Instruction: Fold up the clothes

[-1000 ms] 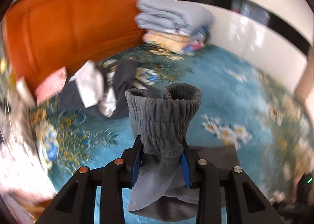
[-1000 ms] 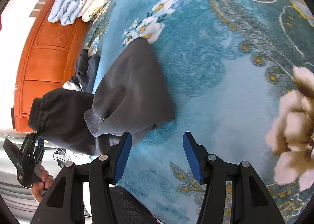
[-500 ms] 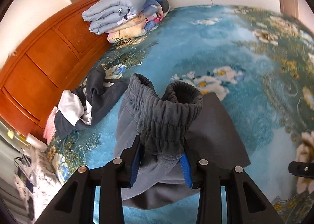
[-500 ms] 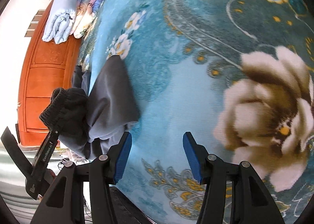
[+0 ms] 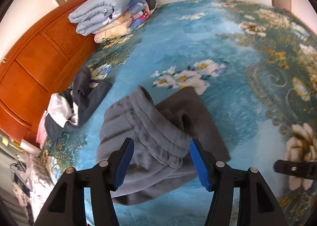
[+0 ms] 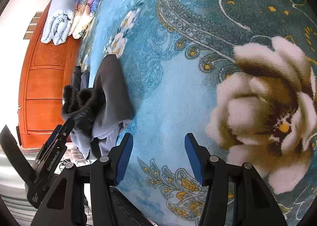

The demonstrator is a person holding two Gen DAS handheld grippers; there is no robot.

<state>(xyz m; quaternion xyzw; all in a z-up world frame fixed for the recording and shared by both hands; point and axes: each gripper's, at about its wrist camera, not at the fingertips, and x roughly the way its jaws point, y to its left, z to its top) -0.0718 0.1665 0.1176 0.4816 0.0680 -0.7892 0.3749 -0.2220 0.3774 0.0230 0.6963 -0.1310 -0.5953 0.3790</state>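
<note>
Grey sweatpants [image 5: 158, 138] lie bunched on the blue floral bedspread [image 5: 208, 47], the ribbed waistband folded over the legs. My left gripper [image 5: 161, 158] is open, its blue pads on either side of the waistband, not pinching it. My right gripper [image 6: 158, 154] is open and empty over bare bedspread, to the right of the sweatpants [image 6: 107, 103]. The left gripper [image 6: 57, 136] shows at the left of the right wrist view. A bit of the right gripper's body [image 5: 293, 168] shows at the right edge of the left wrist view.
A dark garment pile with white and pink pieces [image 5: 73, 111] lies left of the pants by the orange wooden headboard [image 5: 39, 63]. Folded quilts [image 5: 111, 17] are stacked at the bed's head. The bed's near edge runs below both grippers.
My left gripper has opened and let go of the waistband, which dropped onto the folded legs. The right gripper drifted further right from the pants, still open.
</note>
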